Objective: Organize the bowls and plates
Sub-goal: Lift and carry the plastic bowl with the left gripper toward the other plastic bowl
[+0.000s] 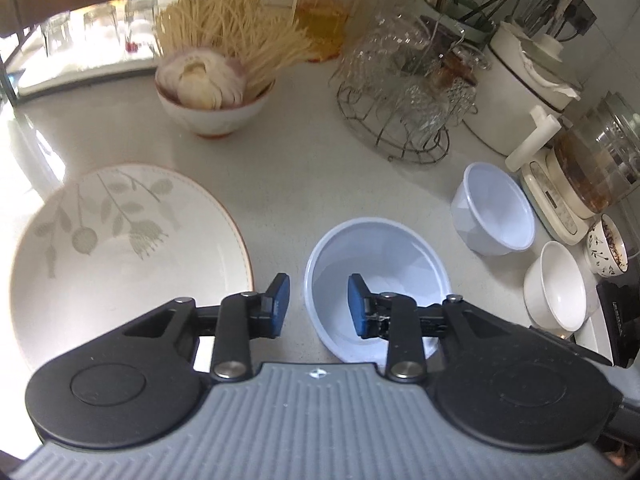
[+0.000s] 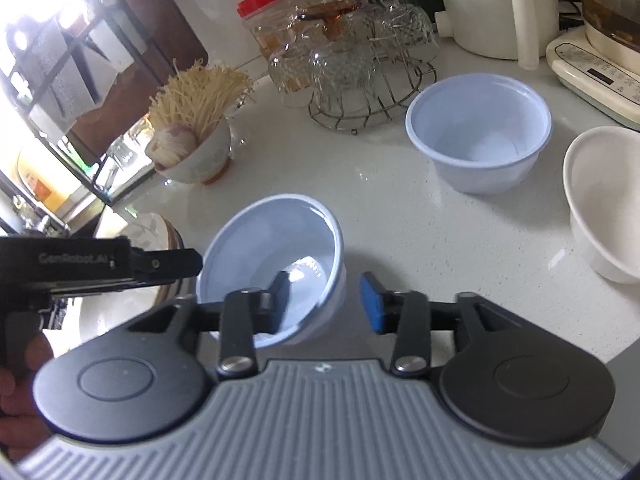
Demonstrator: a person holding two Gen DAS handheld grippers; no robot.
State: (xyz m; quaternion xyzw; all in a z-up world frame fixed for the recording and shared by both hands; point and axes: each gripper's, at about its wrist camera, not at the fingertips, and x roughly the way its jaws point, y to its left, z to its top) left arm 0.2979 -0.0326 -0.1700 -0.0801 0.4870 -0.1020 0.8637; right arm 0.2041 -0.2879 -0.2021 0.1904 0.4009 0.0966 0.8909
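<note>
Right wrist view: thin, light plastic bowl (image 2: 276,256) — both grippers, right (image 2: 326,304) and left (image 1: 316,304), straddle its rim, jaws unclenched; pinch the rim gently.

A tilted pale blue bowl (image 2: 276,268) is straddled at its rim by the open right gripper (image 2: 325,300), one finger inside. Behind it on the bench (image 2: 400,220), a second blue bowl (image 2: 478,132) is seen upright.
</note>
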